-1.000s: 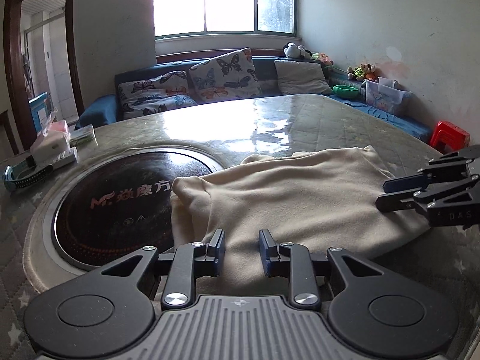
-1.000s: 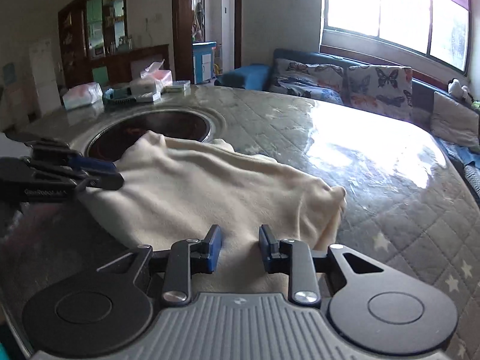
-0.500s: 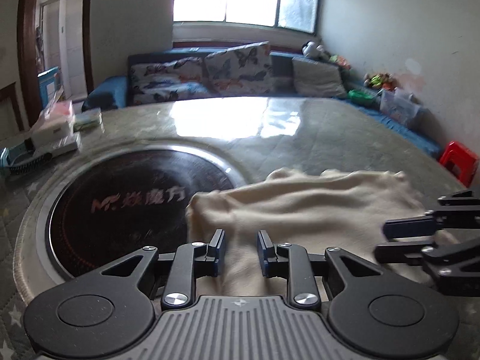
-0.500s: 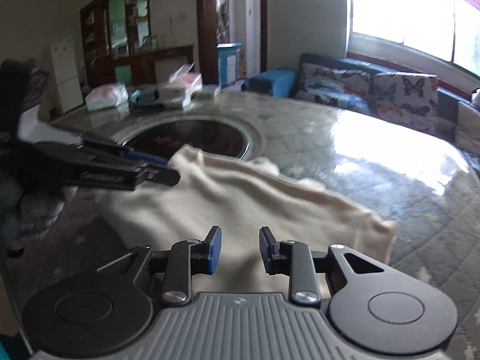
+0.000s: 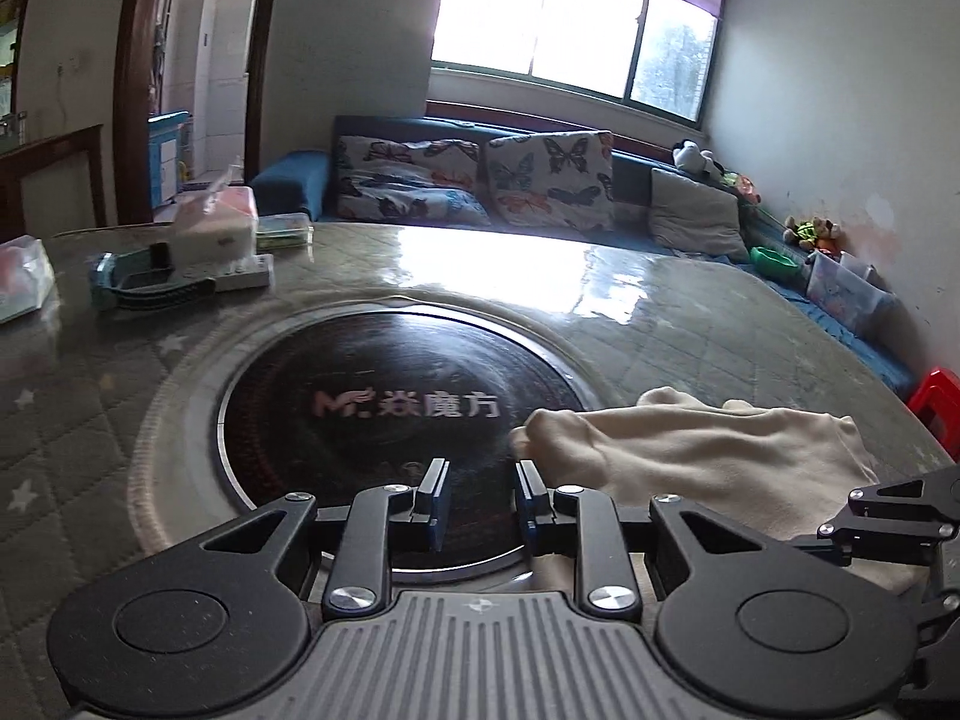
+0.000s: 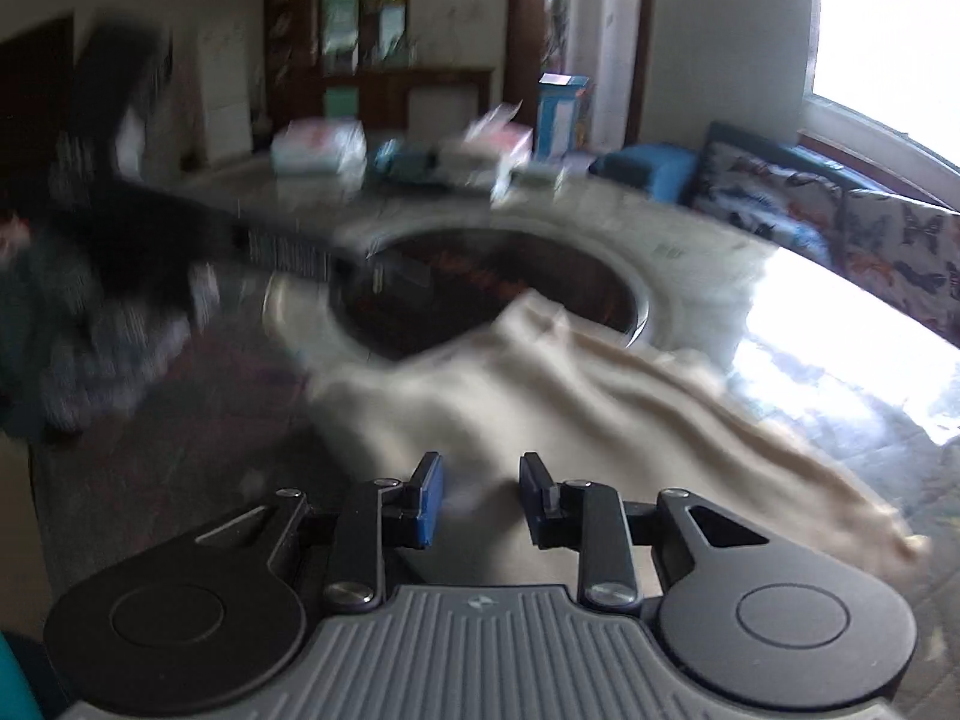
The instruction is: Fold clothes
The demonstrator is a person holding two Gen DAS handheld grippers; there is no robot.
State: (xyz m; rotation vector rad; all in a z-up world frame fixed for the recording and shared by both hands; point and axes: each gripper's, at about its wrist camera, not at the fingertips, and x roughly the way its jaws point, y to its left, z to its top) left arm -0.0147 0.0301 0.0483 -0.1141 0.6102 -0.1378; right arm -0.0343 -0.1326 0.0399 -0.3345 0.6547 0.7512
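1. Left tool [image 5: 478, 495] spread, empty, over the dark round cooktop [image 5: 396, 408] at frame centre.
2. Right tool [image 6: 478, 495] spread (blurry view), above the cream garment [image 6: 540, 396].
3. Garment lies rumpled on the tabletop [image 5: 690, 306], lower right.

Both units look like the same build. The left gripper [image 5: 477, 501] has matte black linkage arms, silver round screw heads at the pivots, and blue pads on the inner faces of its fingers [image 5: 433, 495]. Two big black round housings with circular recesses flank a ribbed grey plate (tiny emblem stamped at its top edge). The right gripper [image 6: 480, 495] matches it: same blue-lined fingers [image 6: 429, 498], same silver screws, same ribbed grey plate.
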